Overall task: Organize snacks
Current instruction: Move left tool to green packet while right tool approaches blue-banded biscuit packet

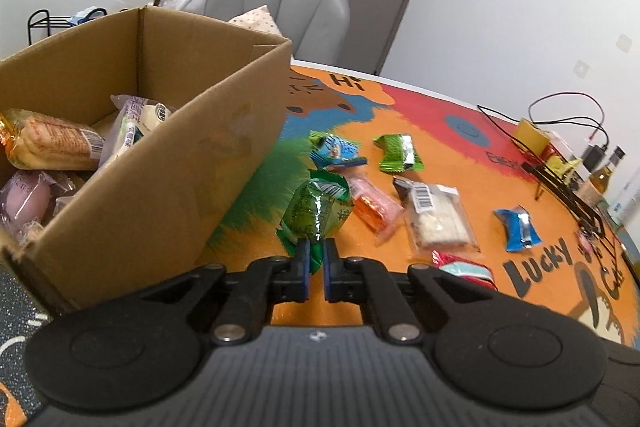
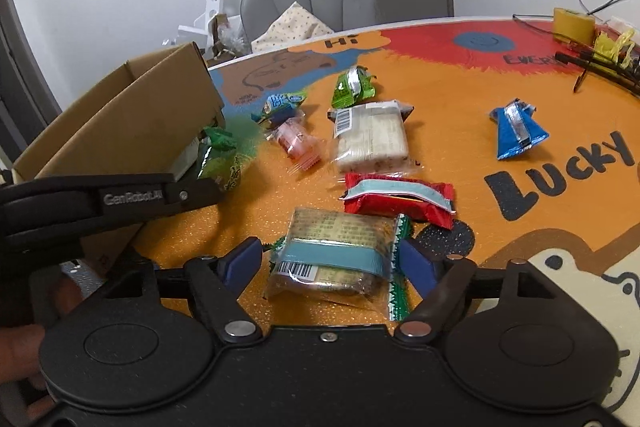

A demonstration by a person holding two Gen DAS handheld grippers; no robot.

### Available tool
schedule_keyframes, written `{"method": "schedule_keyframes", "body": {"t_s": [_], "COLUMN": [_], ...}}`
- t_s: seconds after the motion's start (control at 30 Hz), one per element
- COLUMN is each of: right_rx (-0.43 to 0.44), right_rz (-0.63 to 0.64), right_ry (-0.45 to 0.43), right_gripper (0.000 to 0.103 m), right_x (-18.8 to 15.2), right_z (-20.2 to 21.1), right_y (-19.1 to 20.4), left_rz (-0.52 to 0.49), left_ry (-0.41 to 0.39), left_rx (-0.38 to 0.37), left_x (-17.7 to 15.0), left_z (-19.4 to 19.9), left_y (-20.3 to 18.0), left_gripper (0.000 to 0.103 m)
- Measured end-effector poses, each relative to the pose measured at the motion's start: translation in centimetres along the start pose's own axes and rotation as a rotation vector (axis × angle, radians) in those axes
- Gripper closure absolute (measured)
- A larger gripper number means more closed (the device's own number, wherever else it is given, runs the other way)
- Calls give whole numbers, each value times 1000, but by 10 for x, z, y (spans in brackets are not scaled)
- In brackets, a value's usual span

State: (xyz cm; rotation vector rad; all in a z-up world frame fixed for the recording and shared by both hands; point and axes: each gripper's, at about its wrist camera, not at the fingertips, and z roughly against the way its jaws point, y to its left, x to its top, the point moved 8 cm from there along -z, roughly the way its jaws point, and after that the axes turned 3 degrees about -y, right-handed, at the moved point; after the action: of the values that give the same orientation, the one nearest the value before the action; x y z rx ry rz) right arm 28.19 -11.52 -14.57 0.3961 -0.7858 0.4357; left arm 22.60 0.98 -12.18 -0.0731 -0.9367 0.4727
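Note:
My left gripper point(image 1: 316, 259) is shut on the lower edge of a green snack packet point(image 1: 316, 213), held just right of an open cardboard box point(image 1: 208, 95) that contains several wrapped snacks. In the right wrist view the same green packet point(image 2: 222, 153) sits against the box point(image 2: 132, 115). My right gripper point(image 2: 330, 251) is open. A clear cake packet with a teal band point(image 2: 332, 255) lies on the orange mat between its blue pads, which stand apart from it. Beyond it lie a red packet point(image 2: 396, 199), a white cracker packet point(image 2: 372, 139) and a blue packet point(image 2: 516, 131).
Pink point(image 2: 296, 141), green point(image 2: 352, 89) and blue-green point(image 2: 280, 103) packets lie near the box. A black wire rack point(image 1: 568, 187), a yellow roll point(image 2: 572, 25) and cables sit at the far right. A grey chair point(image 1: 288, 3) stands behind the table. A hand point(image 2: 24, 343) shows lower left.

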Motion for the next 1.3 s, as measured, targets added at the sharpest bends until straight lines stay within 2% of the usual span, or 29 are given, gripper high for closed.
{"method": "schedule_keyframes", "body": {"t_s": [0.07, 0.17, 0.5, 0.6, 0.67, 0.73, 0.8, 0.87, 0.93, 1.03, 1.13, 1.3], "right_rx": [-4, -5, -60, -57, -54, -59, -67, -65, -59, -47, -70, -77], "right_rz": [3, -8, -55, -61, -58, -47, -46, -49, -42, -33, -6, 23], "right_ry": [-1, -2, -6, -21, -24, -26, -19, -16, -17, -11, -12, -13], "right_gripper": [45, 50, 50, 41, 36, 34, 34, 24, 23, 22, 22, 32], "right_x": [-1, -3, -9, -7, -5, -4, -5, -6, -6, -7, -8, -8], "right_z": [3, 8, 25, 28, 29, 28, 26, 24, 22, 18, 13, 15], "right_y": [-2, -7, -32, -34, -33, -33, -34, -35, -33, -29, -28, -33], "left_rz": [-2, -6, -90, -137, -157, -158, -161, -158, -138, -128, -134, -133], "left_ry": [3, 12, 67, 67, 59, 55, 41, 39, 46, 37, 45, 78], "left_rx": [-9, -24, -81, -72, -67, -66, -56, -54, -66, -69, -86, -99], "left_x": [-2, -4, -21, -23, -23, -22, -20, -17, -15, -12, -11, -17], "left_z": [3, 8, 27, 31, 32, 30, 29, 26, 24, 23, 19, 8], "left_y": [0, -1, -18, -24, -26, -26, -26, -25, -24, -25, -31, -41], "left_gripper": [98, 98, 98, 93, 85, 63, 55, 50, 42, 38, 36, 35]}}
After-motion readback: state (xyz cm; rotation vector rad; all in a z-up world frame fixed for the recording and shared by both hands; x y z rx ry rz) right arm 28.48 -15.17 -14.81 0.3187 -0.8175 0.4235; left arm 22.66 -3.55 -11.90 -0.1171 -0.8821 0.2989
